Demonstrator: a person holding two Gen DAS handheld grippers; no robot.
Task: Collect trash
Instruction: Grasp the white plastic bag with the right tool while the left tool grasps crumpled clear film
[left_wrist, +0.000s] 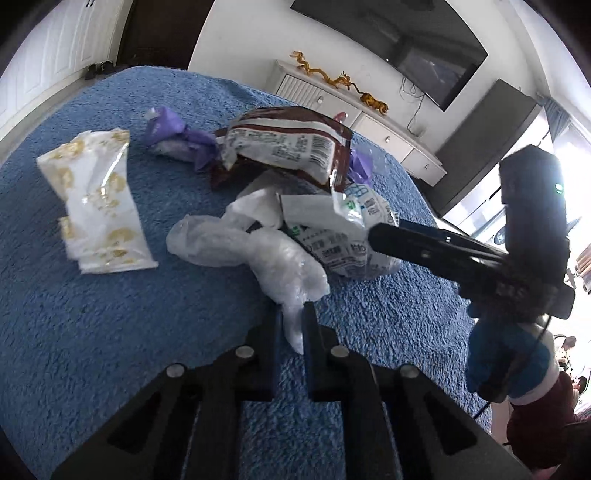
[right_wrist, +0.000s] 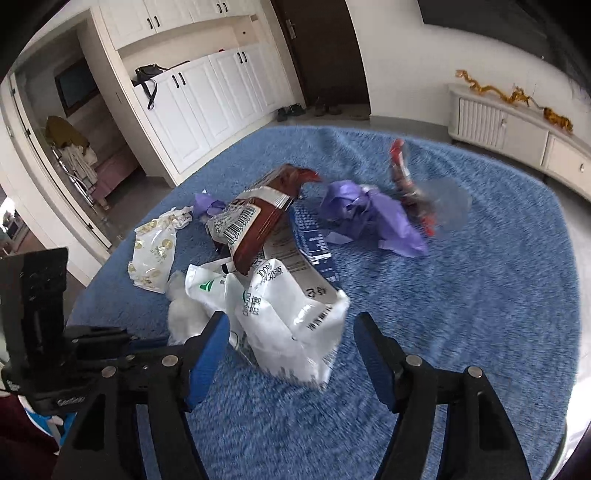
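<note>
A blue shaggy rug (right_wrist: 461, 314) covers the whole surface and carries a loose heap of trash at its middle. Largest in the heap is a white printed bag (right_wrist: 295, 317), lying between the spread jaws of the right gripper (right_wrist: 291, 350); neither blue pad appears to press on it. A brown snack wrapper (left_wrist: 288, 144) lies over the far side of the heap, with a crumpled purple wrapper (right_wrist: 373, 218) beyond it and a white-and-gold packet (left_wrist: 99, 203) flat on the rug, apart to one side. A crumpled clear plastic film (left_wrist: 258, 254) trails from the heap toward the left gripper (left_wrist: 291, 332), whose jaws are pressed together, pinching the film's near tail.
</note>
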